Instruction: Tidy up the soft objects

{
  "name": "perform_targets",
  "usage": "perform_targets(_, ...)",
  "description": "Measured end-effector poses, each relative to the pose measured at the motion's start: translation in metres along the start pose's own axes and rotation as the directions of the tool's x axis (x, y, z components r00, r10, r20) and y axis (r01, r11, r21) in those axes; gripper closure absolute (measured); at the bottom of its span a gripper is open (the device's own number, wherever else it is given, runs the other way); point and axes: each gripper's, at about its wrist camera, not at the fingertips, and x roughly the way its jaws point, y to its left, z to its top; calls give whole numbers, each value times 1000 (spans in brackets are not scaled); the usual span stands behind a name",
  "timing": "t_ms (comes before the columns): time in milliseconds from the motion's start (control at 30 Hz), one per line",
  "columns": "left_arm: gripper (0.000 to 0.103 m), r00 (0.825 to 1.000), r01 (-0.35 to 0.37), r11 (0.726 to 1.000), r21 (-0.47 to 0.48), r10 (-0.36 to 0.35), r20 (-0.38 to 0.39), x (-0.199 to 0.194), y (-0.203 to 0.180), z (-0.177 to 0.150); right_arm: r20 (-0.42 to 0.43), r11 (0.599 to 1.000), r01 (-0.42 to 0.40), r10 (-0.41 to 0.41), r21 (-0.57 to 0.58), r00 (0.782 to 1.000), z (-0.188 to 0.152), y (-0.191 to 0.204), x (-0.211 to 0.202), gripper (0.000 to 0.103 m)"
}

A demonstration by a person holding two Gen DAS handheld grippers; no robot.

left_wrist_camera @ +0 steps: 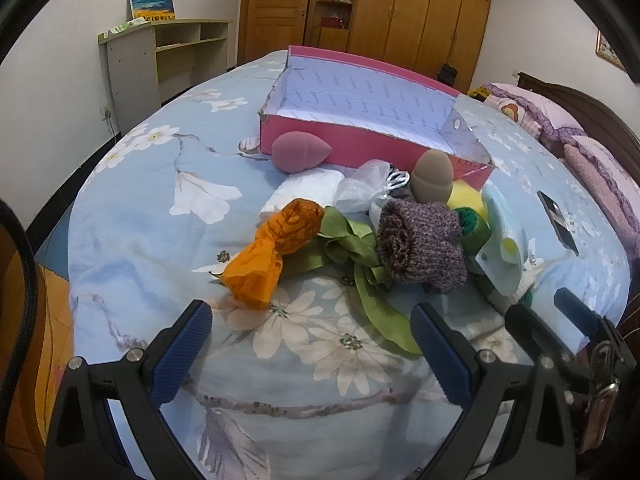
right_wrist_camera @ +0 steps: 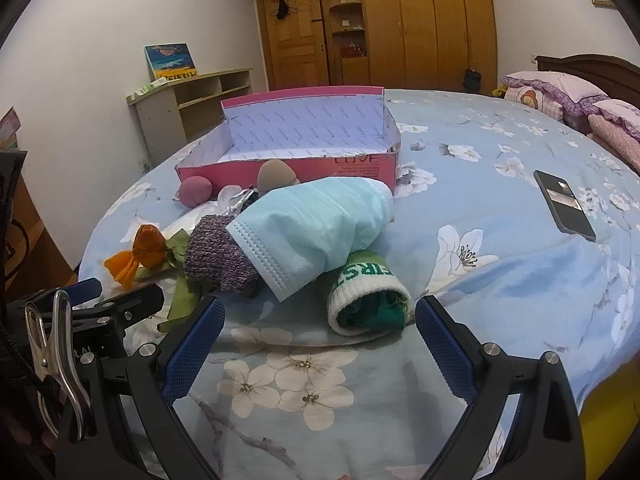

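A pile of soft things lies on the bed in front of an open pink box [left_wrist_camera: 360, 146] [right_wrist_camera: 288, 168]. In the left wrist view there is an orange cloth flower [left_wrist_camera: 276, 246] with green ribbon [left_wrist_camera: 352, 248], a purple knitted roll [left_wrist_camera: 420, 244], a pink sponge [left_wrist_camera: 300, 151], a tan sponge [left_wrist_camera: 432, 176] and a white mesh pouch [left_wrist_camera: 364, 186]. In the right wrist view a light blue face mask [right_wrist_camera: 316, 228] lies over the knitted roll [right_wrist_camera: 216, 254], beside a green and white rolled sock [right_wrist_camera: 368, 300]. My left gripper [left_wrist_camera: 312, 340] and right gripper [right_wrist_camera: 320, 332] are open and empty, just short of the pile.
A black phone [right_wrist_camera: 564, 206] lies on the floral bedspread to the right. Pink pillows [right_wrist_camera: 560, 92] and a dark headboard are at far right. A shelf unit [left_wrist_camera: 168, 60] and wooden wardrobes stand behind the bed.
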Motion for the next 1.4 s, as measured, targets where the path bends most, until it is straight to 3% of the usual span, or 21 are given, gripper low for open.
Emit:
perform_targets(267,9,1000,10,997,-74,-10,7,-3,21,6,-9,1000,-8,8,14,1000,0,-5,3,4)
perform_targets(500,20,1000,-23,998,-61,24,16,1,29,16,-16,999,-42,42,17,999,-1,-7,5,4)
perform_targets(633,34,1000,-16,1000,-7,16,18,6,25,21,-22,999,-48,48,17,999,-1,-7,6,4)
perform_targets(700,47,1000,-11,1000,25,11,12,12,23,23,-29,999,-48,48,17,998,-1,-6,8,4)
perform_targets(733,61,1000,-10,1000,29,10,7,15,23,24,-35,999,-51,52,20,998,-1,-7,9,6)
perform_targets(767,67,1000,-8,1000,31,8,0,19,23,25,-41,998,-55,56,23,998,-2,-7,9,11)
perform_targets(933,69,1000,19,999,31,-18,-14,31,27,28,-81,998,-60,63,32,995,-3,-7,16,13)
perform_targets(1067,81,998,52,998,18,-52,-21,34,31,26,-73,998,-63,64,21,995,-3,-4,15,13)
perform_targets(1400,83,993,110,994,4,-110,46,8,36,24,-62,997,-67,68,32,996,18,-9,8,13)
